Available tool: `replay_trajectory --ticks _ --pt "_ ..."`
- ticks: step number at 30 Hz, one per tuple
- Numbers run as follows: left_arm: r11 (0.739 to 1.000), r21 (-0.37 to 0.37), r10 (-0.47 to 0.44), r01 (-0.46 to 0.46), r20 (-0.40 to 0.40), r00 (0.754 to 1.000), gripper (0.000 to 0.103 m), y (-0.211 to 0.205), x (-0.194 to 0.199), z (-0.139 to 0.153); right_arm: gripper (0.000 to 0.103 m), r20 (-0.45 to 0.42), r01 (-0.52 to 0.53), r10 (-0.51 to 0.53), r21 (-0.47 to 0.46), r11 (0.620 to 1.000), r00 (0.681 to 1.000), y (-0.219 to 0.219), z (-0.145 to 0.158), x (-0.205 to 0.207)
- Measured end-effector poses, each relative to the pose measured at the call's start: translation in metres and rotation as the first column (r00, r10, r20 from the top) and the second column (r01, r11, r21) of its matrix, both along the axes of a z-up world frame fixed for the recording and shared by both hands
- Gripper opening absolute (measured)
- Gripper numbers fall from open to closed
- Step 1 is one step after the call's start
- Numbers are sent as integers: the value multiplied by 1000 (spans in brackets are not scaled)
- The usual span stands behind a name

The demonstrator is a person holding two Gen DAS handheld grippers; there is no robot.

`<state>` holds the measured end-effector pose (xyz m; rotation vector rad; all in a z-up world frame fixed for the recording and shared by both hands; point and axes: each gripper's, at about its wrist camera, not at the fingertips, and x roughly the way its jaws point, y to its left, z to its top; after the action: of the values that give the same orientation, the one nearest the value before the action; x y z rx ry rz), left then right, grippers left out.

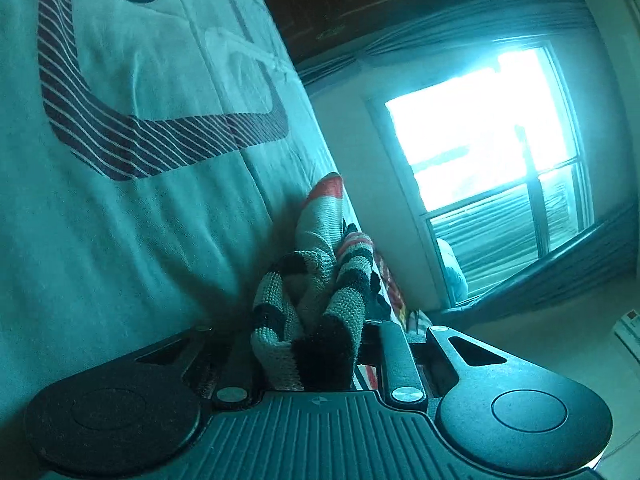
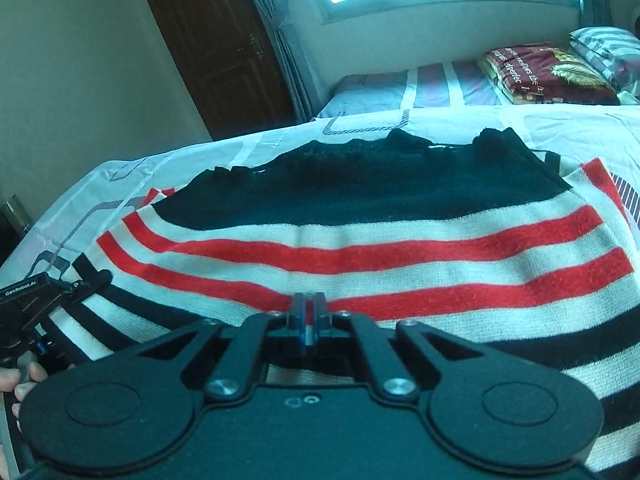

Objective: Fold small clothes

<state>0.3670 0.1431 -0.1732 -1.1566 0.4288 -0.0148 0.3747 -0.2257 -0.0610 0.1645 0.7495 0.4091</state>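
A knitted sweater [image 2: 400, 248] with red, white and black stripes lies spread on the bed sheet [image 2: 460, 124]. My right gripper [image 2: 307, 312] is shut on the sweater's near edge, with fabric pinched between its fingers. My left gripper [image 1: 316, 344] is shut on a bunched fold of the same sweater [image 1: 320, 272], tilted sideways along the bed sheet [image 1: 120, 220]. The left gripper also shows in the right wrist view [image 2: 48, 296] at the sweater's left edge, with the person's hand below it.
A second bed [image 2: 420, 88] stands behind, with a folded red blanket [image 2: 548, 72] and a striped pillow [image 2: 608, 48]. A dark wooden door [image 2: 216, 40], curtains and a bright window [image 1: 480, 128] line the far wall.
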Motion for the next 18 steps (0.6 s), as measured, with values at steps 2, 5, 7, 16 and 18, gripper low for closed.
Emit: replay_trajectory --ticks 2,5,7,16,18 --pt "1000 4 -11 11 3 1000 19 -1 1 4 0 17 -11 12 -17 1000 1000 1 -2 -3" --pt "999 -23 -37 38 40 999 19 1 8 15 0 48 -23 25 -34 999 999 1 -7 -7" --pt "998 -10 -61 62 72 996 19 -1 9 27 0 81 -33 38 -63 997 996 4 -9 -10" --pt "964 112 -259 242 178 949 19 -41 37 112 3 86 0 6 -73 997 996 9 2 -17" --pt "954 145 -287 263 181 941 19 -46 39 121 7 128 13 -12 -8 1000 992 3 7 -31"
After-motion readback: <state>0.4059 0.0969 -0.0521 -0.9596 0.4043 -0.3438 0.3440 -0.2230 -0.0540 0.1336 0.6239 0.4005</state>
